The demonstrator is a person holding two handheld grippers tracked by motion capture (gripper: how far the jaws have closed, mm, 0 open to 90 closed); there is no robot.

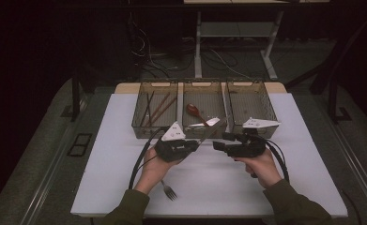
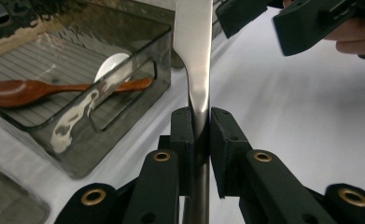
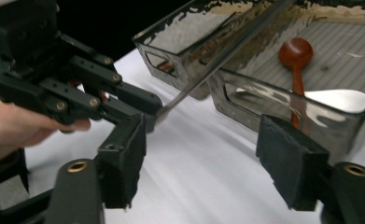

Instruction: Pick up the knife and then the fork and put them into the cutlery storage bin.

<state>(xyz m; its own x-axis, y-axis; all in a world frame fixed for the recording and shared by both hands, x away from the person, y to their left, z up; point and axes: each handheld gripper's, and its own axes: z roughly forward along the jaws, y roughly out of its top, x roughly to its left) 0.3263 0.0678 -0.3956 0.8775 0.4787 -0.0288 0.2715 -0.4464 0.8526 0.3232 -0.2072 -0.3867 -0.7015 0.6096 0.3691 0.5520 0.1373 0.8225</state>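
The left gripper (image 1: 197, 143) has its jaws clamped on the handle of a table knife (image 2: 195, 56), the pads pinching the flat steel from both sides, and the blade slants up toward the row of three smoked-plastic bins (image 1: 204, 108) at the back of the white worktop (image 1: 218, 183). The blade tip hangs over the front wall of the middle bin (image 2: 77, 135), where a wooden spoon (image 2: 35, 88) and a white spoon (image 3: 339, 99) already lie. The left-hand bin holds chopsticks (image 1: 156, 108). A fork (image 1: 170, 191) waits on the worktop near the person's left forearm.

The right gripper (image 1: 217, 145) faces the knife from the other side with its jaws standing partway apart and nothing between them; its own view shows the knife well clear of both pads.

This looks to me like either a handover or a steadying move before the knife goes into a bin. To do it well, I'd bring the right jaws square across the flat of the blade or handle, not onto the thin edge, and close them fully before the left lets go. Polished steel will likely slip or swivel in a loose pinch. The knife should then be lowered lengthwise into the bin so that the tip doesn't catch the wall.
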